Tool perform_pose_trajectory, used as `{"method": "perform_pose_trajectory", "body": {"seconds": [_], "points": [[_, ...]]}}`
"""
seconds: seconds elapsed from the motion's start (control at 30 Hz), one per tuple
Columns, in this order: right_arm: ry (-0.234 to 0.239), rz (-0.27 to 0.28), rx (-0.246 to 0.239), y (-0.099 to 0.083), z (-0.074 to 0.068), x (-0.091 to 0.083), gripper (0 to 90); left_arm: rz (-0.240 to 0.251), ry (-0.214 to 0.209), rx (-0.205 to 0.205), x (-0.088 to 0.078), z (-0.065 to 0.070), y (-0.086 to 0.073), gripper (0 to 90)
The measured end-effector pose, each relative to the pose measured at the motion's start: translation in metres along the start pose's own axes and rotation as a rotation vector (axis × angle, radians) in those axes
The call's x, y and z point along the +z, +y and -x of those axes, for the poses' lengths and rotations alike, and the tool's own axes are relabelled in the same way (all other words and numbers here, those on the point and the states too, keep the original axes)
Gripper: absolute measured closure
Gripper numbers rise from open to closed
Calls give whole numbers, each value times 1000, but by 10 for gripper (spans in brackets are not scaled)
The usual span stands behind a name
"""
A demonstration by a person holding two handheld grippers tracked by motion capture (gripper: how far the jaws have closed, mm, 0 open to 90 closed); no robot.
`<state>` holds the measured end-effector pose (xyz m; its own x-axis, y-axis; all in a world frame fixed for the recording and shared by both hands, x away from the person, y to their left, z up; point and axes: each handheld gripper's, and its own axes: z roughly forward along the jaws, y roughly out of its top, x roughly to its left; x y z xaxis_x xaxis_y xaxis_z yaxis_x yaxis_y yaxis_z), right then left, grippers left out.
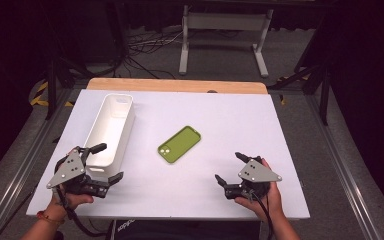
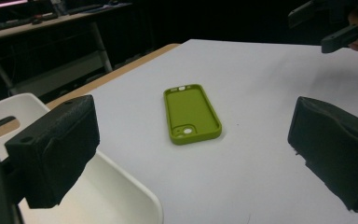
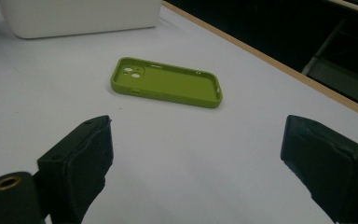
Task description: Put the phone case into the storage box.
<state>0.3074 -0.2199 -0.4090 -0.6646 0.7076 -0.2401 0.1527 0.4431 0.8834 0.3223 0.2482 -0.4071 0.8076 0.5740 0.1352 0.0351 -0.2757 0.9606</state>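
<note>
Phone case (image 1: 179,144): green, flat on counter (image 1: 230,125), beside white bin (image 1: 111,128).
Left tongs (image 1: 103,162): wide, empty.
Right tongs (image 1: 229,168): wide, empty.

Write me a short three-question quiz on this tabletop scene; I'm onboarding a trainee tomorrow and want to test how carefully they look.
1. True or false: the green phone case lies inside the white bin.
2. Which side of the phone case faces up: A) hollow inner side, B) smooth back?
3. How do the jaws of the left gripper and right gripper stand, and do they hold anything?

Key:
1. False; it lies on the white table, apart from the bin.
2. A
3. Both open, holding nothing.
</note>
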Motion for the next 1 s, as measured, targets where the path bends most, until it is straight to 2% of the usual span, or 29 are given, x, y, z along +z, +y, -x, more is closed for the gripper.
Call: {"method": "perform_pose_trajectory", "body": {"seconds": [0.1, 0.17, 0.2, 0.33, 0.4, 0.5, 0.6, 0.63, 0.73, 0.77, 0.87, 1.0], "points": [[10, -13, -7, -2, 0, 2, 100, -20, -14, -11, 3, 3, -4, 24], [8, -17, -7, -1, 0, 2, 100, -21, -7, -12, 4, 5, -5, 26], [10, -17, -3, -1, 0, 3, 100, -31, -26, -13, 5, 7, -7, 29], [18, -26, 1, 0, 1, 8, 100, -32, -24, 7, 6, 13, -10, 37], [29, -40, 1, 1, 2, 13, 100, -47, -35, 1, 8, 15, -12, 37], [32, -40, 5, 2, 2, 15, 112, -48, -25, 1, 8, 16, -13, 37], [24, -44, 21, -1, 3, 17, 270, -49, -26, -6, 7, 15, -14, 43], [38, -49, 36, -2, 5, 18, 309, -53, -30, -12, 7, 16, -15, 43], [62, -48, 58, -3, 8, 18, 548, -59, -35, -10, 8, 16, -18, 43], [62, -48, 58, -3, 8, 18, 548, -59, -35, -10, 8, 16, -18, 43], [65, -52, 35, 6, 8, 19, 776, -63, -41, -14, 9, 16, -18, 43], [81, -56, 21, 22, 10, 25, 897, -69, -32, -14, 9, 17, -18, 41]]}}
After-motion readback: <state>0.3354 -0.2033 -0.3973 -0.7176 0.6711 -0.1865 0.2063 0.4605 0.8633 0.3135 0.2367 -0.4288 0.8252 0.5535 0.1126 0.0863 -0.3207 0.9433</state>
